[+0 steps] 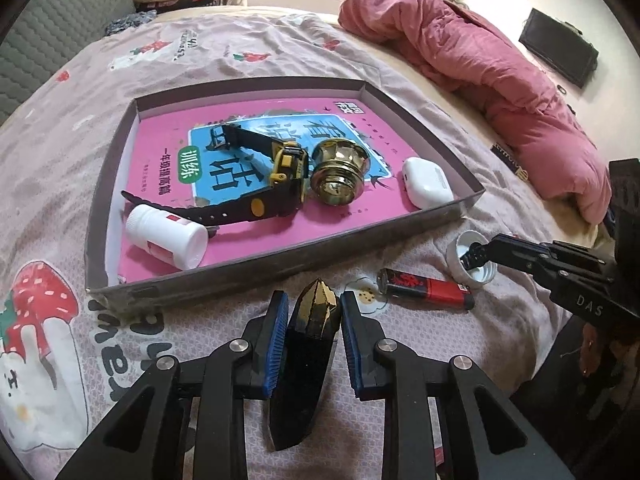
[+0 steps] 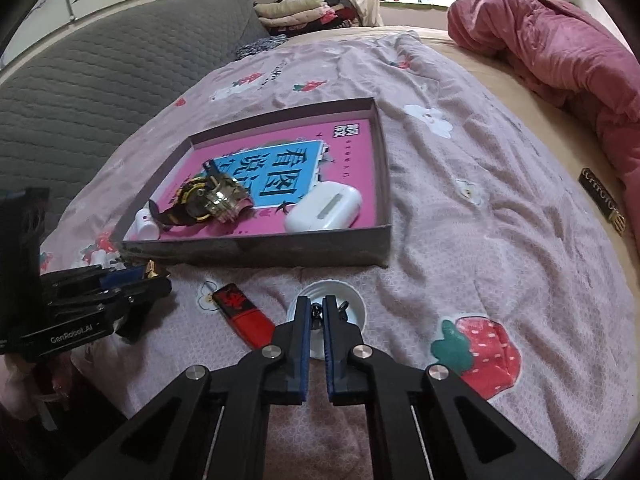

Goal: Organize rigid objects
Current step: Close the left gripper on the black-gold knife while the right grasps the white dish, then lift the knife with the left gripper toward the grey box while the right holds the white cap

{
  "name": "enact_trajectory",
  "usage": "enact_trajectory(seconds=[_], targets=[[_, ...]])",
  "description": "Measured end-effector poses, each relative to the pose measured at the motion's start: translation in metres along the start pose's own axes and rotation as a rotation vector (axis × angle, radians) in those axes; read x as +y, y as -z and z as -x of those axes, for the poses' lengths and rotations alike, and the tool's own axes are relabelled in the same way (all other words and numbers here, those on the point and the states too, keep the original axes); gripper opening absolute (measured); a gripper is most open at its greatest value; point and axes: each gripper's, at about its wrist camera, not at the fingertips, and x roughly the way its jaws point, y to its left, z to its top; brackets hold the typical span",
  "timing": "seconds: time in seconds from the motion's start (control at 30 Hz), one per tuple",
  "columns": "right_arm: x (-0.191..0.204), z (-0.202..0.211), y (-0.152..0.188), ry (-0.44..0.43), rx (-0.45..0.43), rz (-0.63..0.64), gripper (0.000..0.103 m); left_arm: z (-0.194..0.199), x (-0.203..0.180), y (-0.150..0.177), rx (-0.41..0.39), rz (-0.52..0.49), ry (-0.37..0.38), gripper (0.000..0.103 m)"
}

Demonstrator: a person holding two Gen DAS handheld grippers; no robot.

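My left gripper [image 1: 314, 300] is shut on a black object with a faceted gold tip [image 1: 316, 304], held just in front of the grey tray [image 1: 280, 252]. The tray holds a pink book, a black and yellow watch [image 1: 288, 176], a brass knob [image 1: 340, 176], a white earbud case [image 1: 428, 184] and a white bottle [image 1: 168, 236]. My right gripper [image 2: 316, 312] is shut on the near rim of a white cap [image 2: 352, 304] lying open side up on the bedspread. Left of the cap lies a red and black lighter [image 2: 244, 312]. The left gripper [image 2: 148, 276] shows at the left edge.
Everything rests on a bed with a pink strawberry-print spread [image 2: 480, 220]. A bunched pink quilt [image 1: 480, 60] lies at the back right. A grey quilted headboard [image 2: 100, 80] runs along the left, with folded clothes [image 2: 296, 12] behind it.
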Motion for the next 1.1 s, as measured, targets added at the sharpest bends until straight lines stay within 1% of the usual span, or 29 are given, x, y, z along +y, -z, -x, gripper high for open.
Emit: enact_trajectory(seconds=[0.33,0.43,0.57,0.67,0.77,0.83,0.93,1.0,1.1], targets=[[-0.006,0.011,-0.004,-0.038,-0.05,-0.038,0.006,0.017,0.004,-0.006,-0.075,0.028,0.016,0.026],[-0.006,0.017,-0.005,-0.051,-0.074,-0.04,0.006,0.024,0.004,-0.008,-0.105,0.029,0.018,0.023],[-0.005,0.022,-0.007,-0.069,-0.096,-0.044,0.006,0.03,0.003,-0.01,-0.131,0.029,0.026,0.022],[-0.004,0.024,-0.008,-0.079,-0.111,-0.049,0.006,0.024,0.007,-0.008,-0.106,0.043,0.02,0.019],[-0.005,0.028,-0.009,-0.091,-0.129,-0.05,0.006,0.02,0.01,-0.005,-0.077,0.068,0.031,0.019],[-0.005,0.029,-0.01,-0.1,-0.135,-0.058,0.006,0.018,0.011,-0.003,-0.066,0.072,0.006,0.019],[-0.006,0.028,-0.01,-0.103,-0.133,-0.064,0.006,0.011,0.008,0.002,-0.014,0.079,0.048,0.019],[-0.006,0.029,-0.01,-0.106,-0.135,-0.069,0.006,0.008,0.002,0.004,0.006,0.065,0.066,0.021],[-0.006,0.031,-0.01,-0.107,-0.14,-0.069,0.006,0.004,-0.009,0.007,0.024,0.017,0.05,0.025]])
